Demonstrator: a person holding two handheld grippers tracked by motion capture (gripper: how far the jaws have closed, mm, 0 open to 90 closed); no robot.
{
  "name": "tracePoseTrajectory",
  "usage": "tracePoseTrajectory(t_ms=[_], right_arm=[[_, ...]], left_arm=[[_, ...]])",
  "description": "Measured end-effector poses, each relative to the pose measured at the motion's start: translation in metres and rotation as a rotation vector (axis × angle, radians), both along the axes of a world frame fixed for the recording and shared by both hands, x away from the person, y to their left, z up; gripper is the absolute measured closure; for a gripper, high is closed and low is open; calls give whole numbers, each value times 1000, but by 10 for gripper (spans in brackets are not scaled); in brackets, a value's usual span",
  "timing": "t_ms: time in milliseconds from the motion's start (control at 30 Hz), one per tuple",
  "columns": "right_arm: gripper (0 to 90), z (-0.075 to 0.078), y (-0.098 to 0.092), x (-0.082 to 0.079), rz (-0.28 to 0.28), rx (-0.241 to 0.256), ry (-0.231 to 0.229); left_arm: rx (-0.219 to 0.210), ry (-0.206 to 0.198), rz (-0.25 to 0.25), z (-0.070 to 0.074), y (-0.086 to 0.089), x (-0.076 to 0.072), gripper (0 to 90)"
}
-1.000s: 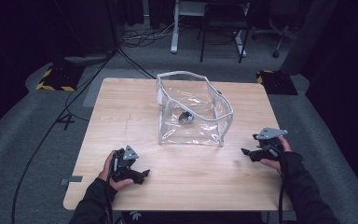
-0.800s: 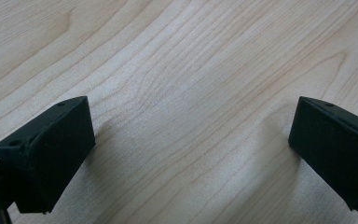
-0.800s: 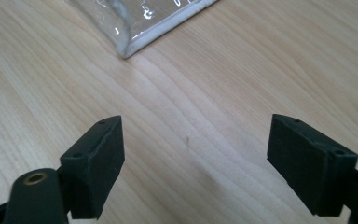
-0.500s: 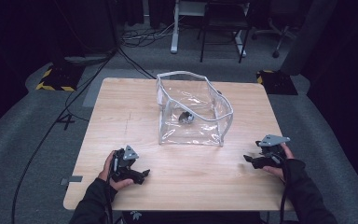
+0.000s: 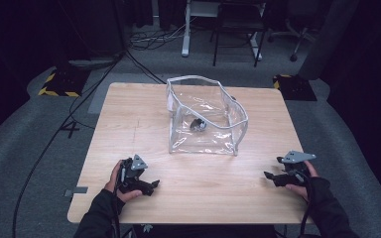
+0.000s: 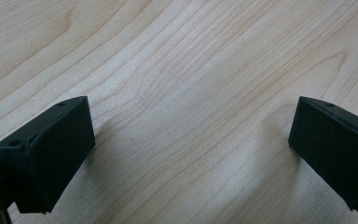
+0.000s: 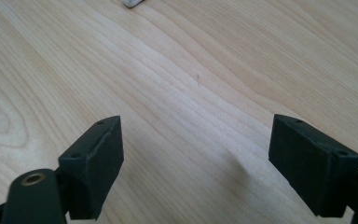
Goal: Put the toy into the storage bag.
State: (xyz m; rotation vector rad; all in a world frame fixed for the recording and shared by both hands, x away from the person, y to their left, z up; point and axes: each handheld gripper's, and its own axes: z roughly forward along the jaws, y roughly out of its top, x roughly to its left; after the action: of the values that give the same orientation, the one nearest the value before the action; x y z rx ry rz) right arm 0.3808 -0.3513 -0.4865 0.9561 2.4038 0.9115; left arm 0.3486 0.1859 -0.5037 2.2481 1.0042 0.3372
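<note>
Clear pouch (image 5: 206, 119) sits mid-table untouched while the right gripper (image 5: 273, 177), jaws spread like the left gripper's (image 5: 151, 186), has drawn back nearer, suggesting a pause.

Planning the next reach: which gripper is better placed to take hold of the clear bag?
Probably the right gripper: it sits open near the clear bag, level with its near right corner. The left gripper, also open, seems slightly farther off. The margin is small.

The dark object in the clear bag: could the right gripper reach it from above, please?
Probably yes: the clear bag stands open-topped, nothing covers the dark object, and the right gripper is open.
</note>
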Motion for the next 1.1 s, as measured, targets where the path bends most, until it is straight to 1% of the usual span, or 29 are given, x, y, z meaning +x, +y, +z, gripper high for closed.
tracePoseTrajectory(t_ms=[133, 200, 267, 300, 367, 433, 467, 533, 633, 733, 767, 833, 867, 933, 1000, 1033, 1100], right_arm=[[184, -2, -4, -2, -5, 8, 4], [184, -4, -7, -5, -19, 20, 15], [184, -5, -9, -6, -17, 15, 11], [183, -6, -10, -7, -22, 26, 12], [180, -8, -14, -9, -24, 27, 15], [171, -10, -17, -12, -36, 48, 22], [171, -10, -19, -12, -29, 44, 25], [171, -10, -20, -14, -33, 49, 26], [162, -14, -28, -20, -54, 86, 32], [162, -14, -31, -23, -69, 89, 25], [158, -15, -32, -26, -94, 95, 17], [158, -15, -34, -27, -100, 101, 21], [156, -16, -36, -28, -115, 117, 30], [157, -17, -37, -30, -140, 124, 28], [157, -17, -38, -32, -148, 120, 26], [157, -17, -38, -32, -155, 123, 25], [157, -17, -37, -33, -166, 130, 26]], left_arm=[[0, 1, 1, 0, 0, 0, 4], [1, 0, 1, 0, 0, 0, 4], [0, 1, 1, 0, 0, 0, 4], [1, 1, 1, 0, 0, 0, 4], [1, -1, 0, 0, 0, 0, 4], [1, 0, 1, 0, 0, 0, 4], [-1, 0, 2, 0, 0, 0, 4], [1, -1, 0, 0, 0, 0, 4], [-1, 0, 0, 0, 0, 0, 4], [2, 1, 5, 0, 0, 0, 4], [1, 1, 8, 0, 0, 0, 4], [-1, 1, 11, 0, 0, 0, 4], [1, 1, 9, 0, 0, 0, 4], [0, 1, 11, 0, 0, 0, 4], [6, -10, 16, 0, 0, 0, 4], [-1, 2, 13, 0, 0, 0, 4], [0, 2, 14, 0, 0, 0, 4]])
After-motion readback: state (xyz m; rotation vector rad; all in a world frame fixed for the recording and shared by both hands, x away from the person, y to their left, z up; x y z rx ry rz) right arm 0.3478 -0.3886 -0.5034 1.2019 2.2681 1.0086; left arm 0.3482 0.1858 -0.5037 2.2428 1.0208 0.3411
